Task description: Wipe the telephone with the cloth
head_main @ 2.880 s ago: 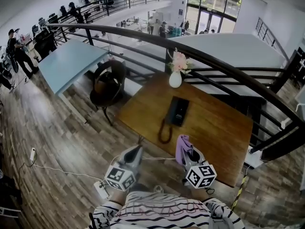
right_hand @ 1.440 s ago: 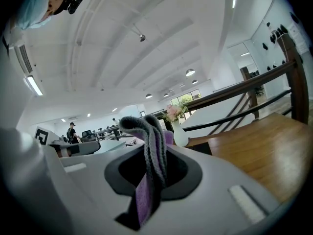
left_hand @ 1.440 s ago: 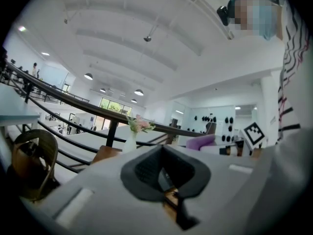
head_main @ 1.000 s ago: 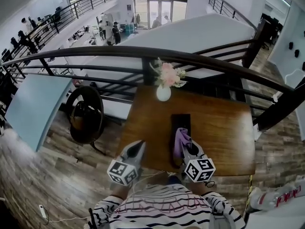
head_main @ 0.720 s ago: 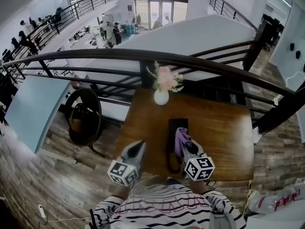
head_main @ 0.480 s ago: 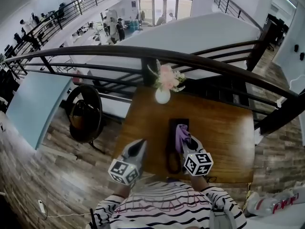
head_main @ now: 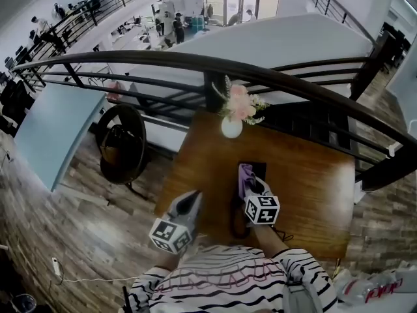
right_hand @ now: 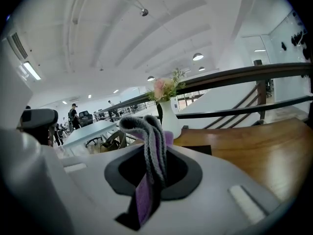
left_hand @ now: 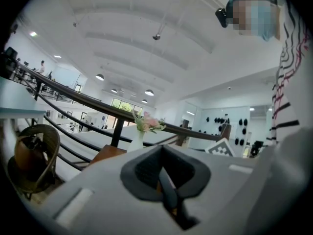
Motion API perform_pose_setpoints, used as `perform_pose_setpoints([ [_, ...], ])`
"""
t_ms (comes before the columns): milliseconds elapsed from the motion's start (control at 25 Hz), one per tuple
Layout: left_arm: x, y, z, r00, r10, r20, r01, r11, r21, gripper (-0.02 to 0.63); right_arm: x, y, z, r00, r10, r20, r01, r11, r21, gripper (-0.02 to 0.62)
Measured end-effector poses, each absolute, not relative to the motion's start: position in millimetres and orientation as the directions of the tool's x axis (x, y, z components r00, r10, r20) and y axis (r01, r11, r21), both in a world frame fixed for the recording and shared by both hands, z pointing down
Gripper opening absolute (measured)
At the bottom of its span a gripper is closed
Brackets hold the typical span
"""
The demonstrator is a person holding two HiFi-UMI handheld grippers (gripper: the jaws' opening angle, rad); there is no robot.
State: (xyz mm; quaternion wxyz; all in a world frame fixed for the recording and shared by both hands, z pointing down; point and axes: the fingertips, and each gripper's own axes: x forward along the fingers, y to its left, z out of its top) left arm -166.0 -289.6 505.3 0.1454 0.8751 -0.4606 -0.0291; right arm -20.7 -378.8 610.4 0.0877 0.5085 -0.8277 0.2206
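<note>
The white vase stands at the far edge of your wooden table, close under the dark railing, and holds a bunch of pink flowers with green sprigs.

Your right gripper is clamped on the cloth. In the right gripper view the cloth shows as a folded strip, grey ribbed knit on the outside and purple within, looping up out of the closed jaws. It hangs over the near part of the telephone, a flat black oblong lying about mid-table, in line with the vase and well apart from it. I can't tell whether the cloth touches it. The dark cord curls toward the near edge, left of that gripper.

Your left gripper has its jaws together with nothing between them. It hovers at the near left corner of the table, apart from the telephone.

The table top is smooth and bare to the right of the telephone. A round wicker chair stands on the plank floor beyond the left edge.
</note>
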Motion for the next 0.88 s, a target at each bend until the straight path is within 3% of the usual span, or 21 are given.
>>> perform_pose_setpoints([
  [400,-184.7,-289.5,514.3,0.511,-0.852,0.117,-0.840,-0.465,0.281,-0.002,-33.7,-418.9,654.9,-0.432,-0.784,0.446,-0.901,0.355,-0.249,0.049],
  [880,-165.7,-295.6,516.7,0.544,-0.830,0.123,-0.822,-0.499,0.274,-0.002,-14.7,-426.5,665.1,-0.406,-0.788,0.463,-0.914,0.348,-0.209,0.051],
])
